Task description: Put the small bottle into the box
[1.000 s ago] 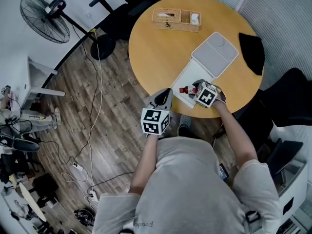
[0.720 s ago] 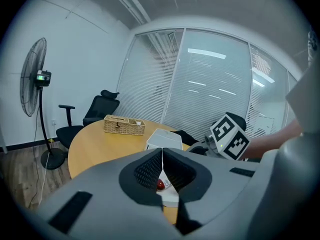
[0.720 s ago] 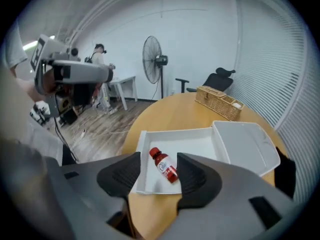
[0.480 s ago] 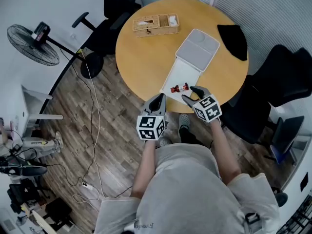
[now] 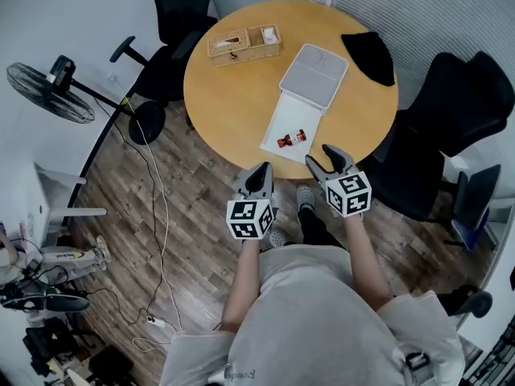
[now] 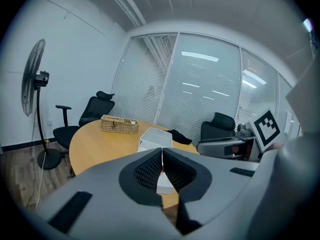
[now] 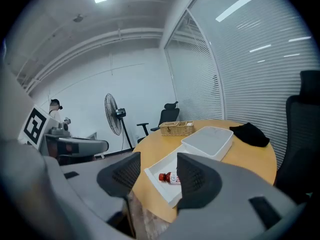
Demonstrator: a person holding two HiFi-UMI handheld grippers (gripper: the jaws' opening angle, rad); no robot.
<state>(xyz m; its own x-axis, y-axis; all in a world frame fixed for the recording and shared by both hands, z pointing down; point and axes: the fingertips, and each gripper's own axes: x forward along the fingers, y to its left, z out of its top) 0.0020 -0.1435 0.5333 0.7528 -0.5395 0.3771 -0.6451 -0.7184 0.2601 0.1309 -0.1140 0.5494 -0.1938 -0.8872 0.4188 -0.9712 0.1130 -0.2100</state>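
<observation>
**Bottle in box; both grippers clear of the table.**
Small red-capped bottle (image 5: 291,138) lies sideways in the shallow white open box (image 5: 296,119) at the table's 6 o'clock edge. Right gripper (image 5: 324,158) gapes wide and empty, left gripper (image 5: 259,175) is pinched together and idle. Placement judged complete.

No legible text; shirt print (image 5: 240,371) and label on small bottle (image 5: 291,137) too small.
</observation>
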